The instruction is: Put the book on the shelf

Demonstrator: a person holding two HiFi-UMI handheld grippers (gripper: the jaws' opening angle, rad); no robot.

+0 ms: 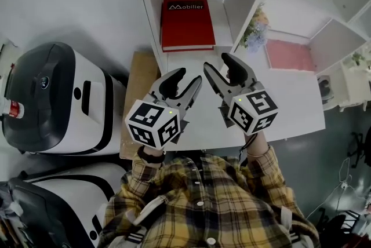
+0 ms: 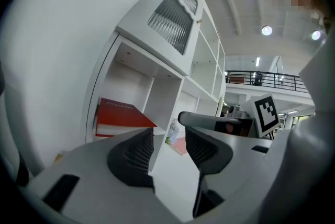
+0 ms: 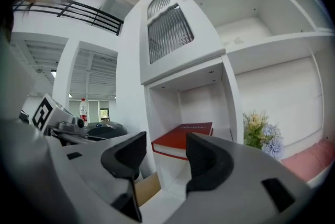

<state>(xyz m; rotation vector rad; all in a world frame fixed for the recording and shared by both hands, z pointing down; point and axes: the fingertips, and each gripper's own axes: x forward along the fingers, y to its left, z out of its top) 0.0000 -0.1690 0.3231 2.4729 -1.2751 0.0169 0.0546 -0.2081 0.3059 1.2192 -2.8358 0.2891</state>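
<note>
Red hardcover book (image 1: 186, 22) lies flat, cover up (white lettering), in an open compartment of the white shelf unit (image 1: 152, 26), upper centre of the head view. Left gripper (image 1: 190, 76) and right gripper (image 1: 215, 61) sit side by side at frame centre over the white tabletop (image 1: 290, 108), short of the book. Both have jaws partly apart with nothing between them. Pale flowers (image 1: 257, 29) stand just right of that compartment.

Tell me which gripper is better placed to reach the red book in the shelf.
Right, probably. The right gripper sits nearer the shelf and its open, empty jaws frame the red book; the left gripper points at the divider beside it.
</note>
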